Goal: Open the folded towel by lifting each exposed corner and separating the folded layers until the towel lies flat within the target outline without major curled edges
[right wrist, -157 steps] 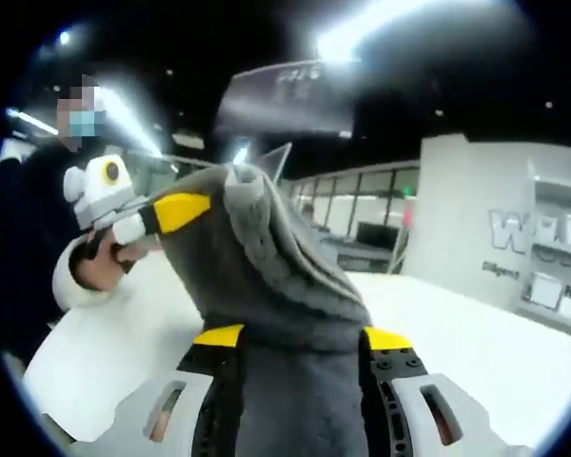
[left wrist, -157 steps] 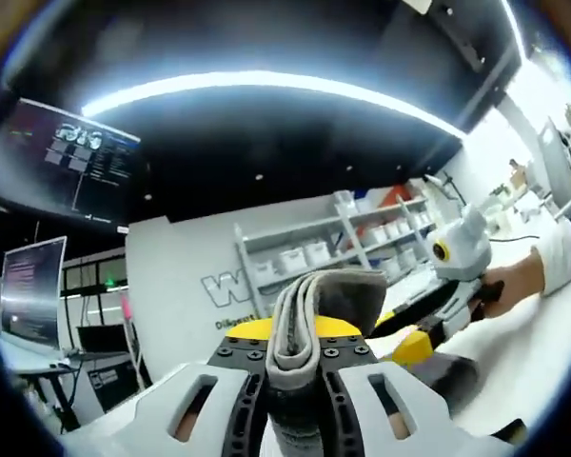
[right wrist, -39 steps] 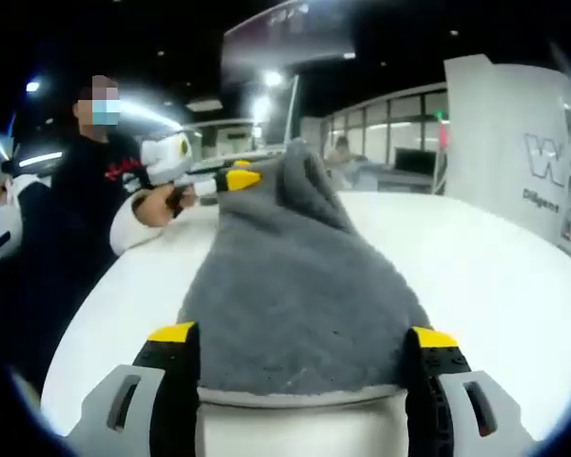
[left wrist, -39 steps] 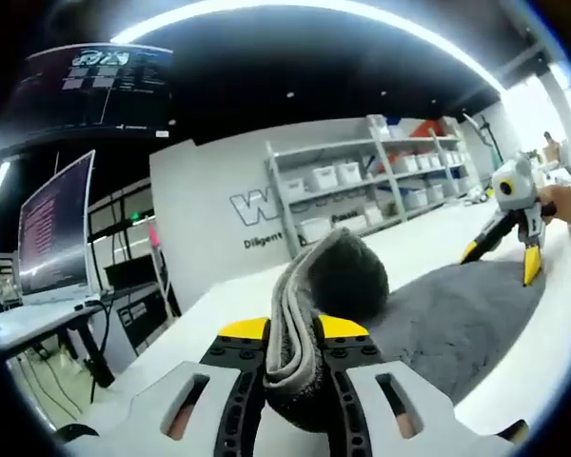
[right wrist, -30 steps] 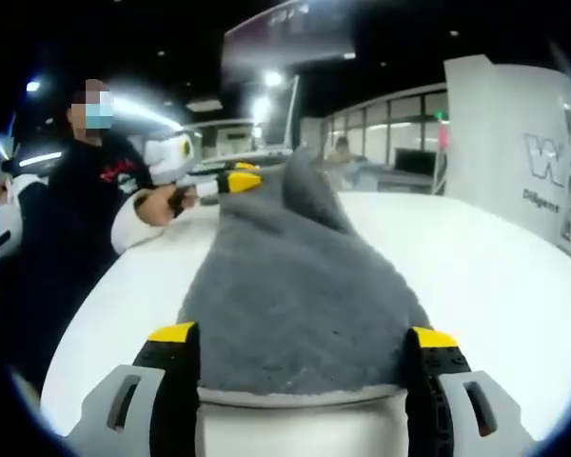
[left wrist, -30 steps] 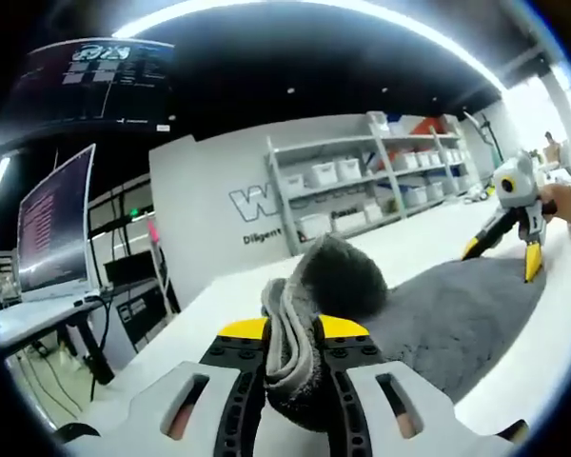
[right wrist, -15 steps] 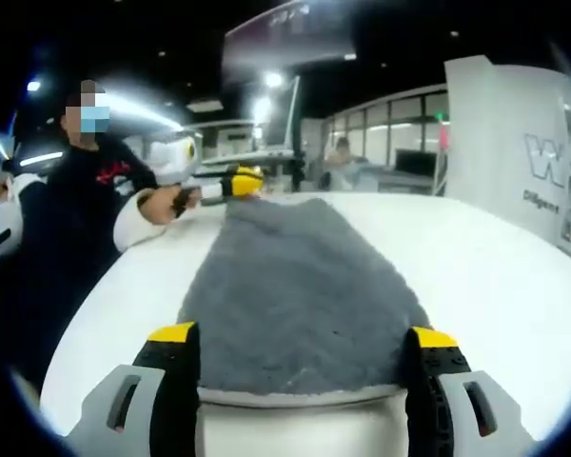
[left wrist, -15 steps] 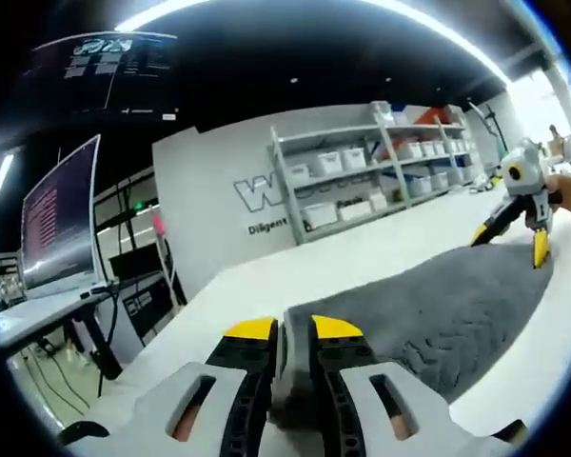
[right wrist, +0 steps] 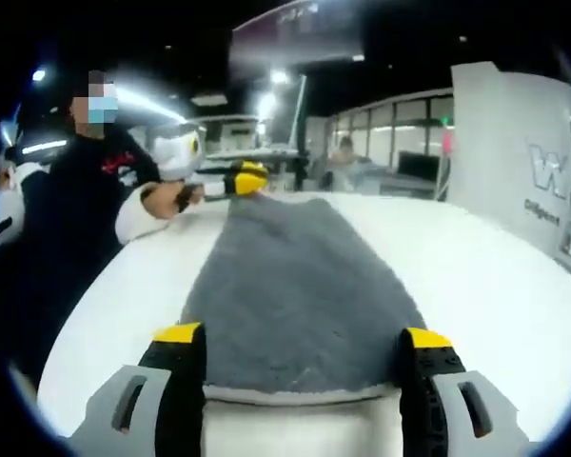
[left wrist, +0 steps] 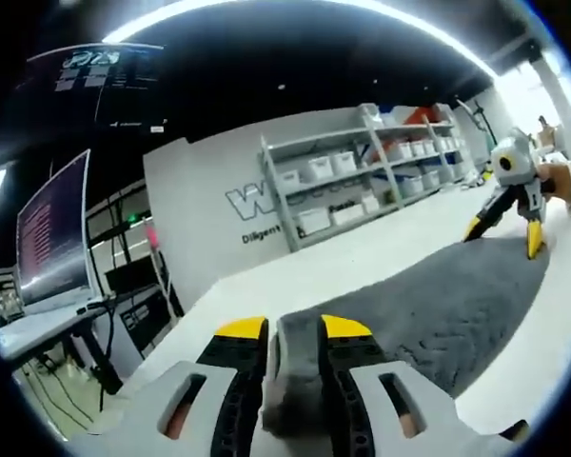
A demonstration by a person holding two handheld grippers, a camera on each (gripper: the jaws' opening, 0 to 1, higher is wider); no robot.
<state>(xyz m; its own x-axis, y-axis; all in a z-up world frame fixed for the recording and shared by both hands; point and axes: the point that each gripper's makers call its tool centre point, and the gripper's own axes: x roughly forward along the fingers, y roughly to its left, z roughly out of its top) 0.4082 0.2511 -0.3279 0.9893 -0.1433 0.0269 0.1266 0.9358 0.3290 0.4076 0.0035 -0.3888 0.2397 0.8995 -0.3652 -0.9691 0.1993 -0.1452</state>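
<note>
Left gripper view: the bunched towel (left wrist: 447,305) corner has been laid down flat on the surface (left wrist: 381,252) — the left hand-held gripper (left wrist: 295,333) remains pinched on its edge; the right hand-held gripper (right wrist: 300,347) gapes wide — unfolding looks nearly done.

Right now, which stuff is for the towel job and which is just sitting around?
For the job:
grey towel, spread on the white table
left gripper, jaws near the towel's end
right gripper, jaws wide apart

Just around:
shelves with bins
monitor
</note>
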